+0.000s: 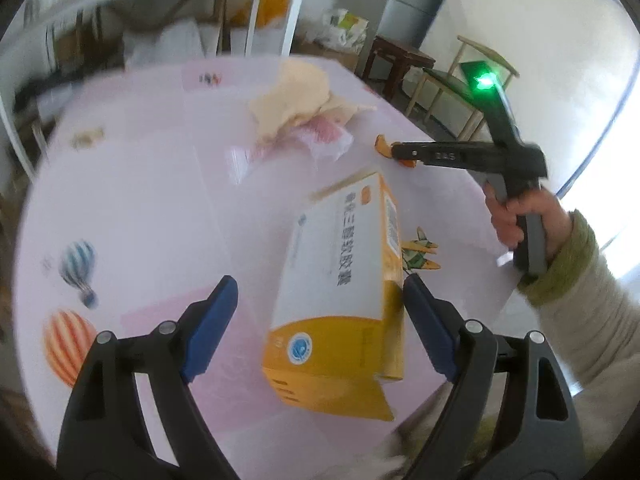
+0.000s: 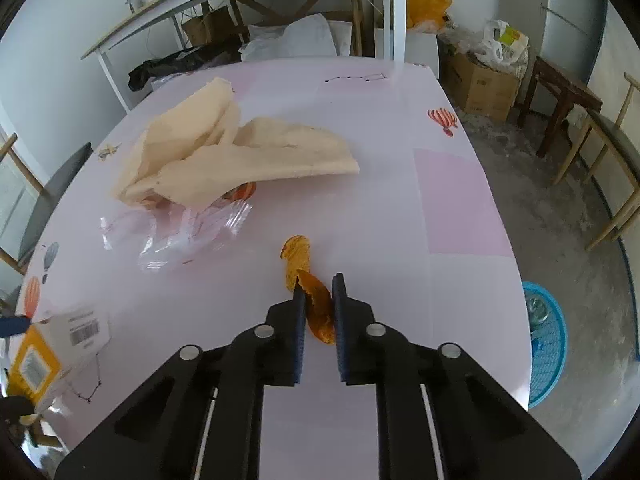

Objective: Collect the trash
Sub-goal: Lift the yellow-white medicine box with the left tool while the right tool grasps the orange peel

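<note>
Tongs, left (image 1: 320, 304): jaws spread wide, straddling the orange-and-white box (image 1: 340, 292) without pressing it. Tongs, right (image 2: 318, 300): jaws narrowed on an orange peel (image 2: 316, 304) lying on the pink table (image 2: 400, 200). Crumpled beige paper (image 2: 224, 160) and clear plastic wrap (image 2: 180, 232) lie at 10 o'clock from the peel. Blue basket (image 2: 548, 344) stands on the floor at 3 o'clock.

Right tool (image 2: 318, 294) nearly closed around orange peel (image 2: 316, 308) (curled), pink table (image 2: 400, 208); crumpled beige paper (image 2: 224, 156) beyond
</note>
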A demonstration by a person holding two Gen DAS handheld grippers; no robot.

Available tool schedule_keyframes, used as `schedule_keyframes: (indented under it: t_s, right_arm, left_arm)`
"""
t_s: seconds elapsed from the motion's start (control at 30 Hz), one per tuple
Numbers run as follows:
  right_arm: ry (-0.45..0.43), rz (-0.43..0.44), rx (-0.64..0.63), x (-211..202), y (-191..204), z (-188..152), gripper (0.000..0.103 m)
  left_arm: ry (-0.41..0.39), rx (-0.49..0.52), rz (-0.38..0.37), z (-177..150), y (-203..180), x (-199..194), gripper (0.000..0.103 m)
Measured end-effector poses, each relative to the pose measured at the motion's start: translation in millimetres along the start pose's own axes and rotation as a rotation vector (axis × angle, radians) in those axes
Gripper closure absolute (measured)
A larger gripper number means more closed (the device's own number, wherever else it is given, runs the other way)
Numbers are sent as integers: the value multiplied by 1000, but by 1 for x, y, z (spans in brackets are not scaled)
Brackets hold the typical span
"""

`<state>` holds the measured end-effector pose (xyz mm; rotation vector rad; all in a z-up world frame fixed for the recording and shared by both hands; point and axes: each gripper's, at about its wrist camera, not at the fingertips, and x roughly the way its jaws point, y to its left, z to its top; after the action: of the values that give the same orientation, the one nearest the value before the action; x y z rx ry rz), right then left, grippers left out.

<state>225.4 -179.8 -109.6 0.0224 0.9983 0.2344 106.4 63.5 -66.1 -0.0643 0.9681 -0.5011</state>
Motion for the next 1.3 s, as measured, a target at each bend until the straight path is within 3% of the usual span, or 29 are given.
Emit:
schedule_keyframes:
  t_s: [0.17, 0.37, 0.6, 0.77, 0.93, 1.13, 1.3]
  right_arm:
    - [13, 45, 51, -15, -2, -18, 93]
    - [29, 90, 146, -46, -8, -57, 93]
    - [40, 86, 222, -70, -8, -98, 91]
    - [40, 72, 218, -70, -1, -109, 84]
    - [24, 64, 199, -73, 4, -112, 64]
    - [16, -1, 111, -71, 17, -113, 59]
    - [6, -43, 74, -70, 21, -114, 58]
  left_arm:
    - [28, -58, -72, -4, 1, 8, 23]
    - [46, -74, -101, -8, -9, 7, 22]
    - [45, 69, 48, -10, -37, 15, 19]
    - [40, 131, 168, -5, -50, 31, 19]
    - [56, 120, 208, -3, -51, 44, 22]
    - [83, 100, 225, -5, -47, 52, 32]
    - [88, 105, 244, -9, -45, 54, 33]
